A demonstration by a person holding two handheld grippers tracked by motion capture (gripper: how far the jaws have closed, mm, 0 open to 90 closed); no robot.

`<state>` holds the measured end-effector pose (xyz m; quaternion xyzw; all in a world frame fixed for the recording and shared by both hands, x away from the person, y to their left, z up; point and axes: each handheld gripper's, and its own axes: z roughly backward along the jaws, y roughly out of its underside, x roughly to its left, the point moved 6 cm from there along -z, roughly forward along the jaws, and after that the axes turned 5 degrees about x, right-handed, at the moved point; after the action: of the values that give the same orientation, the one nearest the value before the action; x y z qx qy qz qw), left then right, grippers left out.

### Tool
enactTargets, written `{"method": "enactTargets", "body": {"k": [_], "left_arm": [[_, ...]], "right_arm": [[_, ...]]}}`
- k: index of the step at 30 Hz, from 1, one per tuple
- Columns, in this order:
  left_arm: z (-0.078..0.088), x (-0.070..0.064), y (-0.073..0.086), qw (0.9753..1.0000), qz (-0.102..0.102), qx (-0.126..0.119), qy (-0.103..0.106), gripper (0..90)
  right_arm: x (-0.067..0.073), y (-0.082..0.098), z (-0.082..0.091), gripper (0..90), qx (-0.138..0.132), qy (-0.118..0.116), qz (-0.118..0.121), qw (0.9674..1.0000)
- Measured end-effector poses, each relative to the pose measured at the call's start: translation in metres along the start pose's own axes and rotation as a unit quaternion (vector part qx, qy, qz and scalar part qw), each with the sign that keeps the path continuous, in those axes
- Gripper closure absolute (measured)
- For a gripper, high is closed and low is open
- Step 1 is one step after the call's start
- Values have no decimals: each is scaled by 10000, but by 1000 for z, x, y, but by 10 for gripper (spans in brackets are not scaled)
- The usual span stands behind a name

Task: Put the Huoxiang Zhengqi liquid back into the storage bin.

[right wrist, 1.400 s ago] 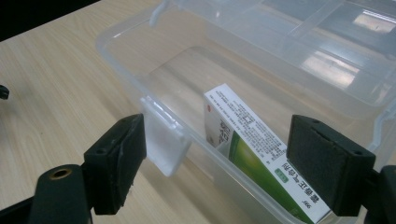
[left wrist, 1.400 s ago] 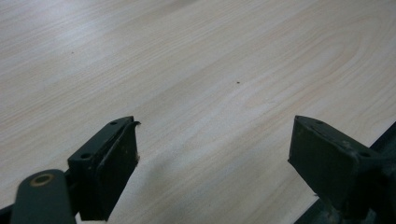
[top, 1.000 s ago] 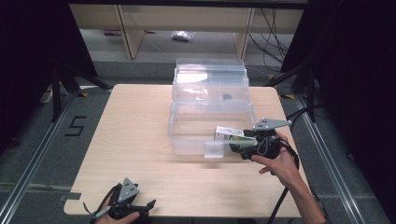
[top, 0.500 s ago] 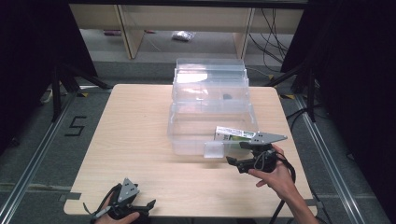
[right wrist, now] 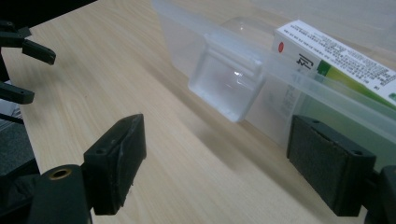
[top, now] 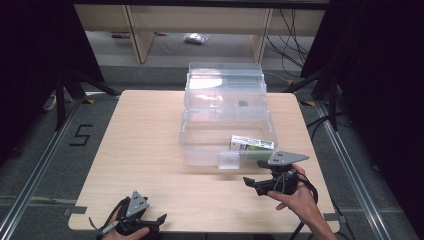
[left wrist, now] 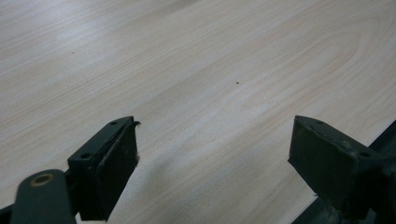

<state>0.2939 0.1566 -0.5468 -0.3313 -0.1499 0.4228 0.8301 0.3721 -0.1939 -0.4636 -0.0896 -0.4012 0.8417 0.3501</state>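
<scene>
Clear plastic forms the storage bin (top: 226, 136) near the middle of the wooden table (top: 145, 140), with a white-and-green carton (top: 251, 144) lying flat inside its lowest drawer toward the right corner. A small clear handle tab (top: 229, 160) juts from the drawer's front wall. In the right gripper view the carton (right wrist: 336, 58) rests just behind that front wall, and the tab (right wrist: 229, 81) stands ahead and a little to the left between the jaws.

Just in front of the drawer, near but not touching it, the right gripper (top: 252, 182) is held above the table, pointing left along the drawer's front, its jaws wide apart with nothing between them. The right hand (top: 300, 192) wraps its body from the near side, the forearm rising from the bottom edge.

Well apart, at the table's near left edge, the left gripper (top: 159, 219) lies low over the wood, jaws also spread and empty, with the left hand (top: 131, 233) beneath it.
</scene>
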Motion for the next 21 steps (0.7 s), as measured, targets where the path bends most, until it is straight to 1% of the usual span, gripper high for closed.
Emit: {"method": "enactTargets", "body": {"k": [1,2,3,4,5,6,7,8,9,10,11,12,13,14,15,16,17,18,19,20,21], "left_arm": [[0,2,0,10000,-37,35,-54,149],[1,2,1,9999,-92,85,-59,149],[0,2,1,9999,-98,67,-39,149],[0,2,1,9999,-89,58,-41,149],[0,2,1,9999,-83,78,-47,149],[1,2,1,9999,-101,86,-36,149],[0,1,0,10000,-41,44,-47,149],[1,2,1,9999,-89,80,-60,149],[1,2,1,9999,-89,80,-60,149],[0,1,0,10000,-40,42,-53,149],[0,1,0,10000,-40,42,-53,149],[1,2,1,9999,-104,80,-29,149],[1,2,1,9999,-90,74,-59,149],[1,2,1,9999,-86,73,-57,149],[0,1,0,10000,-8,2,-33,149],[1,2,1,9999,-95,91,-57,149],[1,2,0,9999,-137,59,-33,149],[1,2,0,9999,-125,72,-58,149],[1,1,1,9999,-102,68,-48,149],[3,3,2,9995,-257,184,-16,149],[3,4,2,9995,-255,203,-41,149]], "right_arm": [[-2,1,0,202,19,-53,130,9999],[-2,4,-1,199,26,-42,143,9999],[0,6,1,199,67,-59,57,9999],[-3,7,1,195,13,2,178,9998],[-4,9,1,188,-9,23,166,9999],[-2,11,1,179,33,-36,99,9999],[-2,13,2,173,30,-39,49,10000],[-2,15,2,164,75,-53,34,10000],[-2,15,2,164,75,-53,34,10000],[-4,18,2,160,40,-23,175,9998],[-4,18,2,160,40,-23,175,9998],[-2,20,1,160,60,-86,110,9999],[-3,22,2,160,63,-20,78,9999],[-2,24,2,160,80,-34,24,10000],[-3,26,2,160,101,-64,82,9999],[-3,28,1,160,111,-82,93,9999],[-1,30,1,160,137,-41,-36,9999],[-1,32,1,160,159,-46,-58,9998],[-1,33,1,160,143,-28,3,9999],[-2,35,0,160,173,-40,59,9998],[-2,37,1,160,215,5,47,9998]]}}
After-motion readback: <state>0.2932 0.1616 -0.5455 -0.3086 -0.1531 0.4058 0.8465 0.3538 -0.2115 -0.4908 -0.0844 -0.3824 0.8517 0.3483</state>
